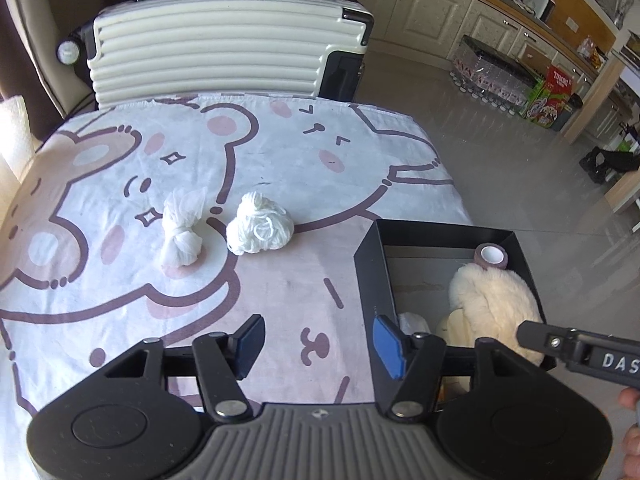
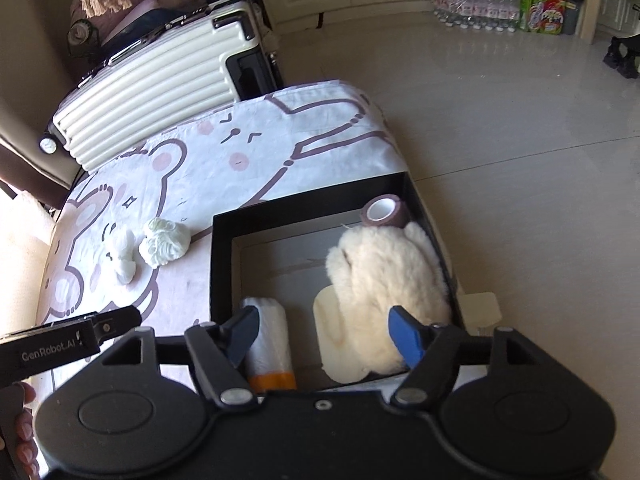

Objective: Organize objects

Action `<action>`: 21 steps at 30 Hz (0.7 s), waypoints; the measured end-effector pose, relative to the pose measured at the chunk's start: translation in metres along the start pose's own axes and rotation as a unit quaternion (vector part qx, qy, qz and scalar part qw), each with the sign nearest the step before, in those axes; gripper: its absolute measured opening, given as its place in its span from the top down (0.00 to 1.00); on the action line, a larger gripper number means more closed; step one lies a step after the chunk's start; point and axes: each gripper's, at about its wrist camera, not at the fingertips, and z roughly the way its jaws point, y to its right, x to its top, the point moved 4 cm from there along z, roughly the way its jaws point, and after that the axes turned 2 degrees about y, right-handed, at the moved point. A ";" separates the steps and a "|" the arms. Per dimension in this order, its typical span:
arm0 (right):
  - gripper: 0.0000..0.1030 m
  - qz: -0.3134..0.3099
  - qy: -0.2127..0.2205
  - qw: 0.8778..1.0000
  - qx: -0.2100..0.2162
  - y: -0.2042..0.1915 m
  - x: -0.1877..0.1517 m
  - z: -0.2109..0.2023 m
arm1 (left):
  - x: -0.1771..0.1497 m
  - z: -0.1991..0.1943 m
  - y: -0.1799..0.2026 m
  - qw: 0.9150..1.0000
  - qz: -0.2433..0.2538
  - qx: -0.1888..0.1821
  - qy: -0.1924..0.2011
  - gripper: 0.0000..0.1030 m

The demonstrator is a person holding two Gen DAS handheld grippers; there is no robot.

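A white yarn ball (image 1: 259, 229) and a knotted white mesh bag (image 1: 182, 233) lie side by side on the bear-print tablecloth (image 1: 120, 184); both also show in the right wrist view, yarn (image 2: 165, 241) and bag (image 2: 123, 258). A black box (image 1: 370, 272) at the table's right edge holds a cream furry slipper (image 2: 384, 276), a brown tape roll (image 2: 385, 210) and a white roll with an orange end (image 2: 267, 342). My left gripper (image 1: 318, 338) is open and empty over the cloth beside the box. My right gripper (image 2: 326, 334) is open and empty above the box's near end.
A cream ribbed suitcase (image 1: 216, 60) stands behind the table. Tiled floor (image 2: 520, 160) lies to the right, with packed bottles (image 2: 472, 0) and colourful cartons (image 2: 546, 0) by the cabinets. A dark chair (image 1: 24, 40) is at the far left.
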 end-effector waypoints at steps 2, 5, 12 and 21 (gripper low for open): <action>0.26 0.001 0.009 1.000 -0.012 0.003 -0.002 -0.005 | -0.001 -0.003 0.001 1.000 0.010 0.008 0.003 0.31; 0.18 0.002 0.017 1.000 -0.027 0.008 -0.004 -0.010 | -0.002 -0.007 0.002 1.000 0.022 0.017 0.007 0.23; 0.07 0.008 0.031 0.998 -0.051 0.018 -0.008 -0.018 | -0.006 -0.011 0.003 0.999 0.032 0.026 0.008 0.08; 0.00 -0.004 0.043 0.996 -0.079 0.025 -0.013 -0.021 | -0.009 -0.011 0.000 0.998 0.039 0.039 0.009 0.00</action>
